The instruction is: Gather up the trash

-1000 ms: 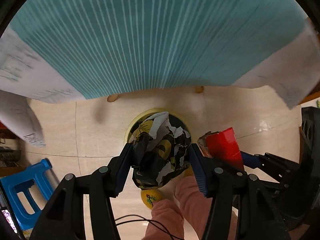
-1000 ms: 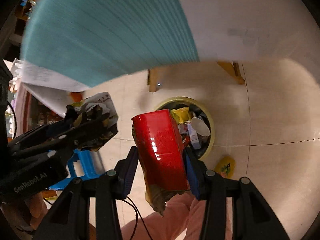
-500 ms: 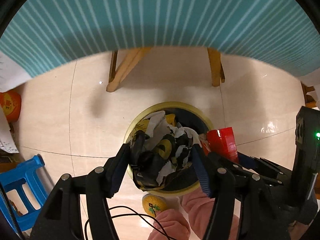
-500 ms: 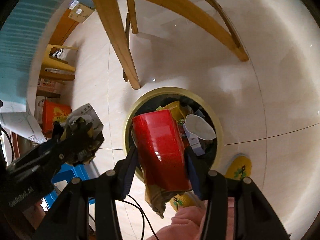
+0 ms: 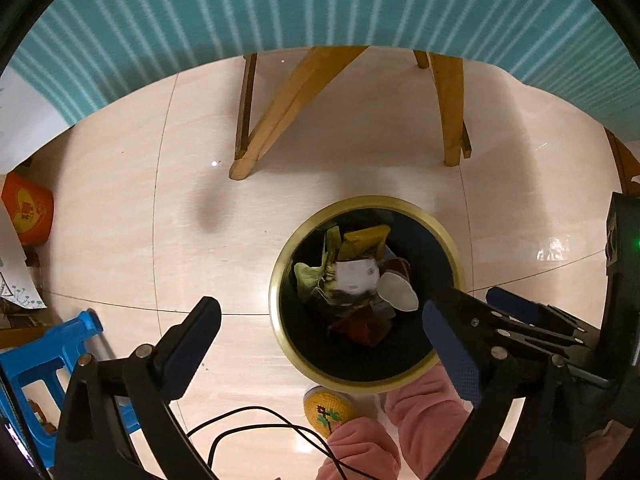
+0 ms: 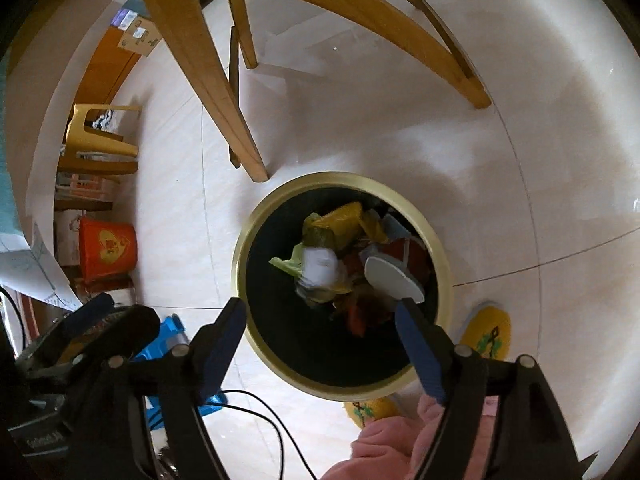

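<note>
A round bin with a gold rim (image 5: 276,276) (image 6: 240,248) stands on the tiled floor right below both grippers. Inside lie crumpled wrappers (image 5: 352,276) (image 6: 320,264), a white paper cup (image 5: 398,290) (image 6: 394,278) and red packaging (image 5: 360,328) (image 6: 356,316). My left gripper (image 5: 320,320) hangs over the bin, its jaws opening wide with nothing between them. My right gripper (image 6: 322,320) is also over the bin, jaws opening and empty; its fingers (image 5: 516,308) show at the right of the left wrist view.
Wooden table legs (image 5: 280,108) (image 6: 208,80) stand just beyond the bin under a teal striped cloth (image 5: 320,4). A blue stool (image 5: 36,360), an orange bucket (image 6: 106,250), a person's pink-clad legs (image 5: 404,420) with yellow slippers (image 6: 486,336), and a black cable (image 5: 256,428) crowd the near side.
Both grippers sank toward the bin and opened. The crumpled wrapper from the left and the red package from the right dropped into the bin.
</note>
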`<state>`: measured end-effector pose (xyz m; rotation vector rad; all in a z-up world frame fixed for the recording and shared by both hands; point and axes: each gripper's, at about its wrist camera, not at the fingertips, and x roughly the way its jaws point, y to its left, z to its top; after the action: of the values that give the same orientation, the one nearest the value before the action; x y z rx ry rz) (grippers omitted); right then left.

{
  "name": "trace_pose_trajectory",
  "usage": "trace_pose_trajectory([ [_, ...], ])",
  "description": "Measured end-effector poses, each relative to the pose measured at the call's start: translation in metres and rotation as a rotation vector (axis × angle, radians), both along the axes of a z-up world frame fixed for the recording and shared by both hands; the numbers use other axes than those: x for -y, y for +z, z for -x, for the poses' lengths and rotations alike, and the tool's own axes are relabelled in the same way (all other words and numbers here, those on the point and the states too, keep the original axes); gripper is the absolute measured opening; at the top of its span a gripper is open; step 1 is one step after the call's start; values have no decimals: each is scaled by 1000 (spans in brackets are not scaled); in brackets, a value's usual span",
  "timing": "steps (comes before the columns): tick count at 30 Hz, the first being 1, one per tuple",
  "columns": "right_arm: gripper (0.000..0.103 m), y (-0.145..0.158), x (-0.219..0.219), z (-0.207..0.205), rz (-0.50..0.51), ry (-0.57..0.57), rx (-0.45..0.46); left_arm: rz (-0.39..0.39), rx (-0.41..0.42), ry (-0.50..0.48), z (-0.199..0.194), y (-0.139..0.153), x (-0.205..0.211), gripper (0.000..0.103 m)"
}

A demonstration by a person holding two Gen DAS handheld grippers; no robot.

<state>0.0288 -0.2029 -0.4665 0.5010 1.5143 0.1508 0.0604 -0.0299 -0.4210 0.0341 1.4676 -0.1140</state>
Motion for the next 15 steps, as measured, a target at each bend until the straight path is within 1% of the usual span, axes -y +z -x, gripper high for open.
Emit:
trace_pose_trajectory([
  [4, 78, 9, 0, 1, 22, 3, 17, 9, 7, -1, 2, 4, -2, 100],
  [7, 78, 19, 2, 3, 33, 6, 24, 8, 20, -7, 5, 14, -2, 100],
  [11, 78, 39, 4, 5, 57, 7, 42, 14, 27, -6, 8, 32, -4, 100],
  [15, 78, 64, 5, 8, 81, 10, 64, 24, 48, -3, 10, 61, -6, 100],
])
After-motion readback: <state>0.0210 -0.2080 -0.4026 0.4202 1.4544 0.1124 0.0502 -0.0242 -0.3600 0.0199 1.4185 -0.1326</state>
